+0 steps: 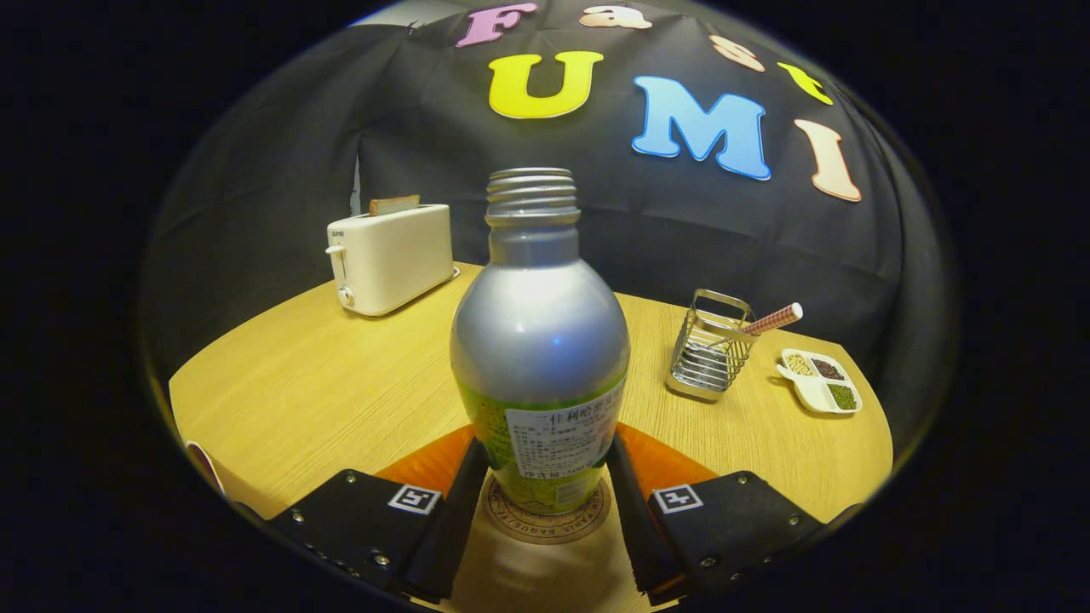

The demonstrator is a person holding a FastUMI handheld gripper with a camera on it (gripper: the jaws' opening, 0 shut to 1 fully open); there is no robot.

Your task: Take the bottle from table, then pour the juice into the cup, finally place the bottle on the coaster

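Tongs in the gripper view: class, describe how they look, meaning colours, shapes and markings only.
The tongs have two black fingers with flat, angular black housings. Each housing carries a small square black-and-white marker and several silver screws. Behind the fingers show orange parts. No cables or sleeves can be seen.

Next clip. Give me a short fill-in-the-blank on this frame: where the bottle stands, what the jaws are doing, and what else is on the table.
1. The capless silver bottle stands upright on the round ____.
2. The gripper has its jaws on either side of the bottle's ____ end.
3. A slice of bread sticks out of the white ____ beyond the bottle.
4. The wire basket holds a striped ____, next to a divided dish.

Missing words: coaster; lower; toaster; straw
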